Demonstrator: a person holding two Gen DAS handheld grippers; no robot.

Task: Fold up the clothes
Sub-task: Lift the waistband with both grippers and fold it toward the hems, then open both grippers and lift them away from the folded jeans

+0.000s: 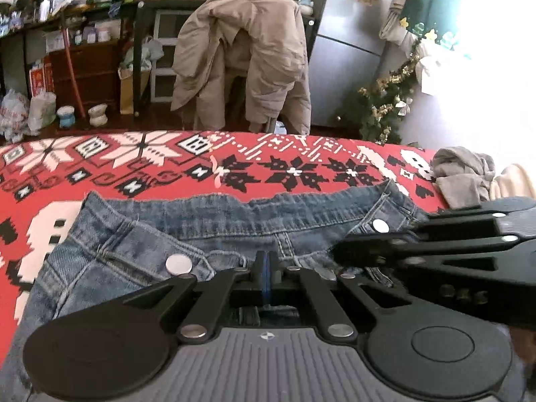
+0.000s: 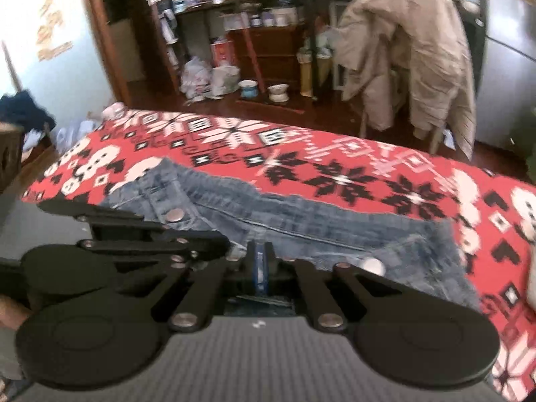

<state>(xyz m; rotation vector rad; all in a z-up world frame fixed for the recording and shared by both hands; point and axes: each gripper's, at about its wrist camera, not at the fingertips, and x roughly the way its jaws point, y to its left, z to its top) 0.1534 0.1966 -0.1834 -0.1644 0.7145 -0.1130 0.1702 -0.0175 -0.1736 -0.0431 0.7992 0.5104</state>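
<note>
Left wrist view. Item 1: left gripper (image 1: 267,268), fingers pressed together with a thin blue strip between them, over the near part of the denim; whether cloth is caught between the tips cannot be told. Item 2: blue denim garment (image 1: 214,231), spread directly ahead of the tool, frayed edge on the far side, 2 metal snap buttons visible. Item 3: right gripper (image 1: 338,254), entering from the right, tips just beside the left tool's tips, resting on the denim. Item 4: red patterned blanket (image 1: 301,157), under the denim, extending beyond the tool. Item 5: grey crumpled garment (image 1: 465,174), far right on the blanket, well apart from the denim. Item 6: beige coat (image 1: 241,57), draped over a chair beyond the blanket. Item 7: silver refrigerator (image 1: 348,43), right of the coat.

Right wrist view, somewhat blurred. Right gripper (image 2: 260,264), fingers closed to a narrow slot showing blue; grip on cloth cannot be told. Left gripper (image 2: 224,243) comes in from the left, tips adjacent. Denim garment (image 2: 301,221) lies ahead and to the right of the tool, on the blanket (image 2: 368,167). Coat (image 2: 412,50) hangs beyond, upper right.
</note>
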